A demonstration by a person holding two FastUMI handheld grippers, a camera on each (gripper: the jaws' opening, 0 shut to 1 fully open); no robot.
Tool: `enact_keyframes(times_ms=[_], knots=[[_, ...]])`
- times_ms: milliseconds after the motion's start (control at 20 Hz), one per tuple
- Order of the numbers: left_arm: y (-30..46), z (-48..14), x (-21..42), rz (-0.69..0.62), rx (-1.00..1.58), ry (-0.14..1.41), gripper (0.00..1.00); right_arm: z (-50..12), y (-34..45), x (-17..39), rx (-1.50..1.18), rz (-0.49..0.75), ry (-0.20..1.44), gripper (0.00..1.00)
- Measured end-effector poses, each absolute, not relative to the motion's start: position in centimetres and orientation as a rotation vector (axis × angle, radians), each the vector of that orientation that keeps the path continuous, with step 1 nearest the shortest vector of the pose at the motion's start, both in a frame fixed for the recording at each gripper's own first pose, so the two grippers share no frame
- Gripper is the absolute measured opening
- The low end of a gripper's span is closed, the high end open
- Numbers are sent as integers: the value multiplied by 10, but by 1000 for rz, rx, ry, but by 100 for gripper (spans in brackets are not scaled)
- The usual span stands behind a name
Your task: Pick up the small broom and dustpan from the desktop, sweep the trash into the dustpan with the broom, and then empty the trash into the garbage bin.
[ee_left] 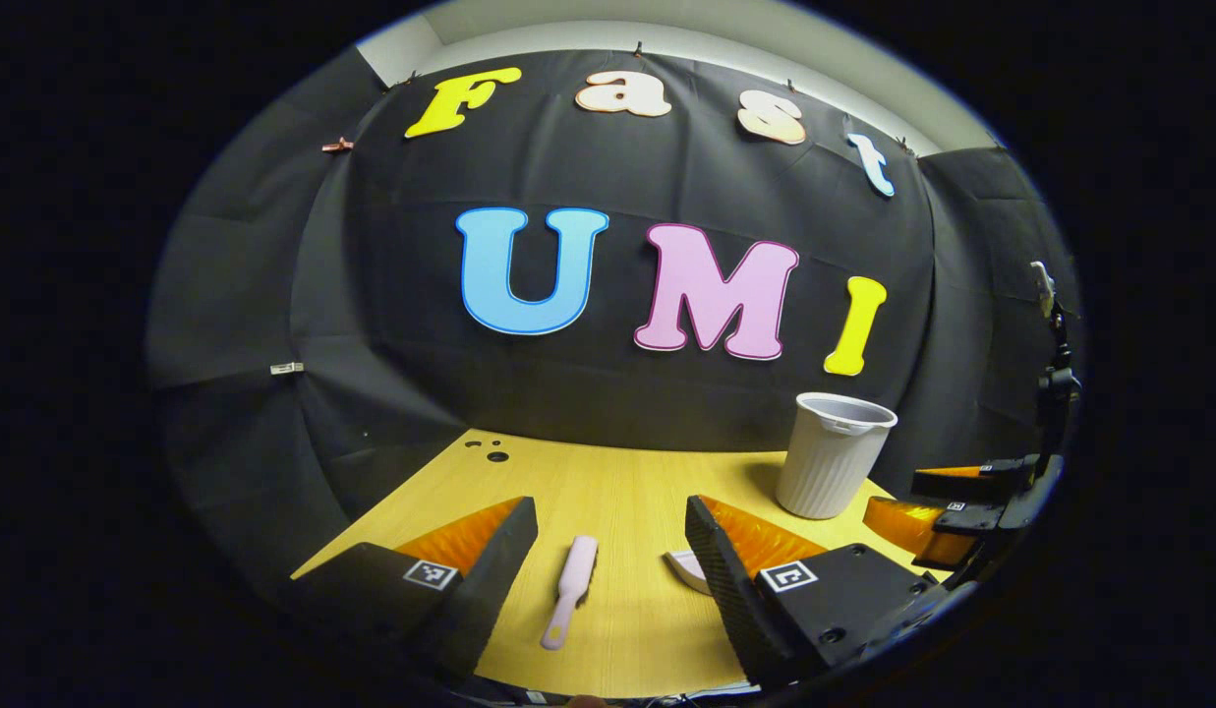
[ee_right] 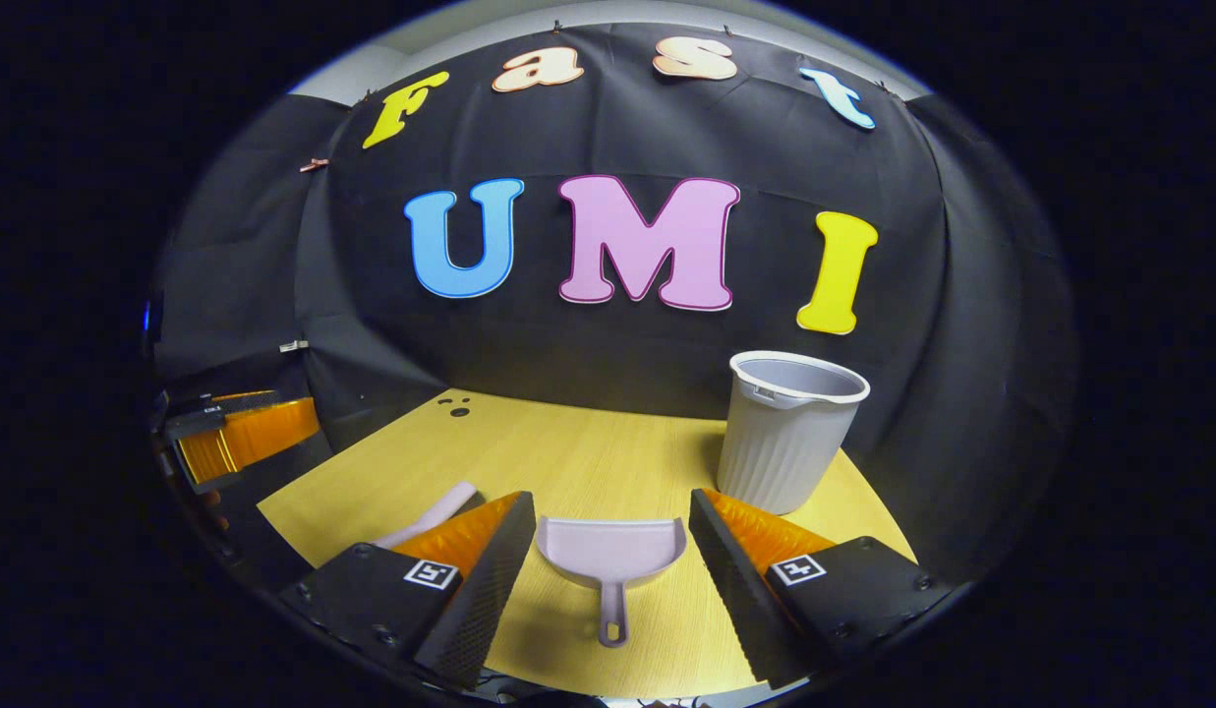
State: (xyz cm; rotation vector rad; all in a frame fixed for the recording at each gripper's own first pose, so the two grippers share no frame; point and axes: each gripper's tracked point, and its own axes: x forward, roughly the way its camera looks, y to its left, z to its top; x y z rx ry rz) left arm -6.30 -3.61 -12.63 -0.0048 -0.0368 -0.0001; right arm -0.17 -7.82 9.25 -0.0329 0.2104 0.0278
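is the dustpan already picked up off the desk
No, in the right gripper view the dustpan lies flat on the desk between the open fingers of the right hand-held gripper, which do not touch it.

The broom [ee_left: 571, 588] is pale pink all over, handle and head alike, and lies at about 6 o'clock in the left gripper view. The dustpan [ee_right: 610, 556] is a soft greyish lilac, plain and unpatterned, at 6 o'clock in the right gripper view. The garbage bin [ee_right: 790, 430] is light grey with fine vertical ribs down its side and a paler, smooth rim, standing at about 4 o'clock. The desktop [ee_right: 588, 447] is yellow with a faint light wood grain, and a few small black specks [ee_right: 457, 406] sit near its far edge at about 10 o'clock. The wall behind is black cloth.
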Motion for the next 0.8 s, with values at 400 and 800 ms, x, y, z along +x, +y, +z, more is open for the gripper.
enact_keyframes(times_ms=[400, 800], knots=[[-34, -170, -74, -7, -102, 82, 96, 60, -75, -22, 17, -2, 289, 99], [-12, -192, -72, -4, -109, 153, 96, 59, -72, -20, -9, -3, 312, 99]])
